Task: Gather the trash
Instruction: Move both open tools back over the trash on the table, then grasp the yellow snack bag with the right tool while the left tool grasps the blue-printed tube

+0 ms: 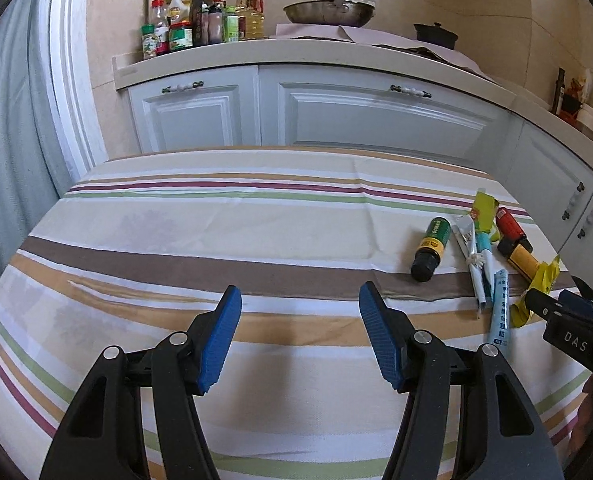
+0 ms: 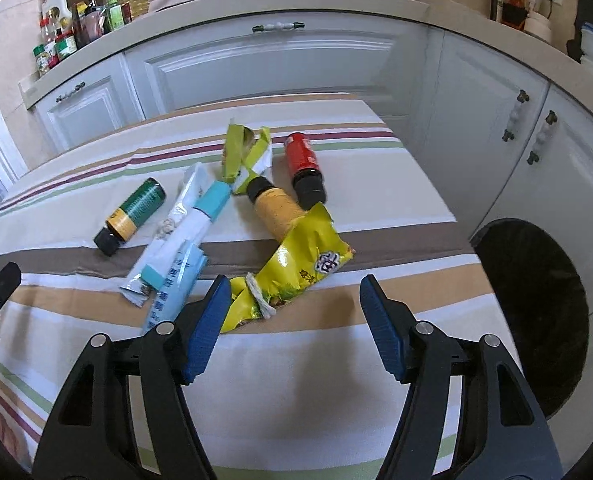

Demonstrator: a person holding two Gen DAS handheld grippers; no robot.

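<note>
the tabletop (image 2: 296, 360) under its striped cloth fills both of my views, and at 3 o'clock in the right wrist view the black bin (image 2: 536, 320) stands on the floor, beside the edge. the trash lies in one loose heap at about 11 o'clock from my right tool (image 2: 295, 304). the biggest piece is the yellow snack bag (image 2: 304, 256), crumpled, with its lower end touching the left pad. next is the white and blue wrapper (image 2: 184, 224), long and flat, at 10 o'clock. then three small bottles lie on their sides: the yellow bottle (image 2: 276, 208) partly under the bag, the red bottle (image 2: 302, 156) at 12 o'clock behind it, and the green bottle (image 2: 136, 210) alone at 9 o'clock. a torn green-yellow carton (image 2: 240, 152) lies at the far end of the heap.

my right tool is open and grips nothing. my left tool (image 1: 300, 312) is open too, over bare cloth, with the heap at 2 o'clock from it.

i think some risks are here. the bag lies on the yellow bottle, so lifting it may make the bottle roll toward the edge. the bag is slippery and may slide out if i pinch only a corner. the pads may also catch the cloth and drag everything.
</note>
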